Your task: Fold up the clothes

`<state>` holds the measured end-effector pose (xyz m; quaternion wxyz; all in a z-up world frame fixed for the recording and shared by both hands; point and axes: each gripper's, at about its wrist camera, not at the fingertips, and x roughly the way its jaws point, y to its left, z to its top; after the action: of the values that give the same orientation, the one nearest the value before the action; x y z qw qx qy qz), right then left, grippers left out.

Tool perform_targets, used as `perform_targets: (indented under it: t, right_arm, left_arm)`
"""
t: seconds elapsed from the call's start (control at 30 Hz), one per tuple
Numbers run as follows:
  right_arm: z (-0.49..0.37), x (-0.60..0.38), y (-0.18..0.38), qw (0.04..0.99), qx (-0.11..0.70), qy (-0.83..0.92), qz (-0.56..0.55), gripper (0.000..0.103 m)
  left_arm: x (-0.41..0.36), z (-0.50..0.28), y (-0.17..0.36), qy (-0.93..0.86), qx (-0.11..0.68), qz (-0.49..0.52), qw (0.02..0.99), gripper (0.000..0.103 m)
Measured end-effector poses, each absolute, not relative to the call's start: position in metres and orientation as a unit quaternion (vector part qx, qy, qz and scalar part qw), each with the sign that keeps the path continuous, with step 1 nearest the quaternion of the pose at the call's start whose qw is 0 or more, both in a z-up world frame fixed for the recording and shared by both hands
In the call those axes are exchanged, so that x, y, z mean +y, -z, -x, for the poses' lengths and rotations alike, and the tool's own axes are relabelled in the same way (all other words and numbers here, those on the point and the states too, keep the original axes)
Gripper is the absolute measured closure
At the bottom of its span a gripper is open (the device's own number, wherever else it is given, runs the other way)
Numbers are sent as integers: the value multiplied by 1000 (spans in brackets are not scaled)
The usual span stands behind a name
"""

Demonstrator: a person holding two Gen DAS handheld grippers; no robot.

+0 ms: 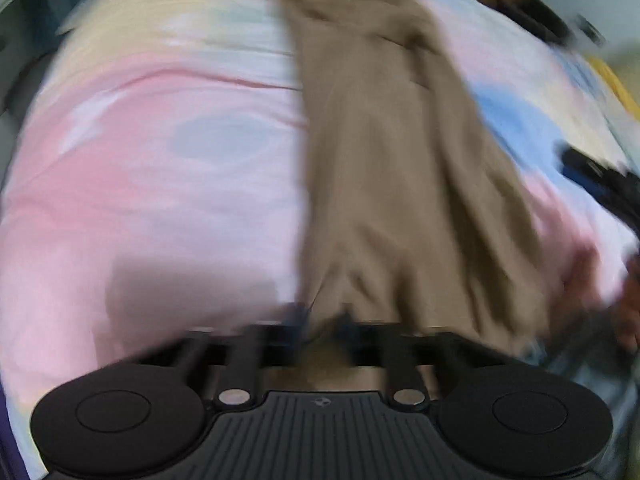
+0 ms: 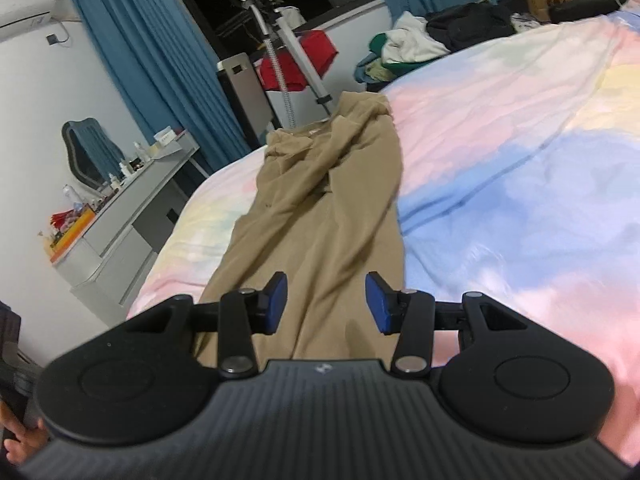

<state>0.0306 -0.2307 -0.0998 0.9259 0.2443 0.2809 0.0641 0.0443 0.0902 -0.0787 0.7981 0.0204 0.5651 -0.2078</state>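
Note:
A tan garment (image 2: 320,208) lies stretched out lengthwise on a bed with a pastel pink, blue and yellow cover (image 2: 520,140). My right gripper (image 2: 326,300) is open, its blue pads (image 2: 276,300) apart over the near end of the garment, holding nothing. In the blurred left wrist view the same tan garment (image 1: 392,152) runs from the top down to my left gripper (image 1: 324,320). The cloth bunches right at the fingertips, which look closed on its near edge; the blur hides the pads.
A grey desk (image 2: 132,220) with bottles and clutter stands left of the bed, with a chair (image 2: 88,152) behind it. A pile of clothes (image 2: 420,40) lies at the bed's far end. A metal stand (image 2: 280,52) and blue curtains (image 2: 152,60) are beyond.

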Motion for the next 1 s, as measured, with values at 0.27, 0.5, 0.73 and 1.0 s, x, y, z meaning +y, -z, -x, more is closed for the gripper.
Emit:
perform_targets:
  t: [0.27,0.5,0.73,1.0]
  right_arm:
    - [-23,-238,107,916,297,-50,-267,56]
    - [-32,-245,117,902,321,-43,-287,56]
    - [-37,-250,128,885,353,-41,-302,55]
    - [-45,-250,139,865,400,-29,-301,40]
  left_arm:
    - [38,9,14,272,460,-162,829,99]
    - [-22,16,52,301,483,-193,799,96]
    - [-2,-3,83,310,518,-77,793,41]
    - [92,-5,70,271,471,131,829,14]
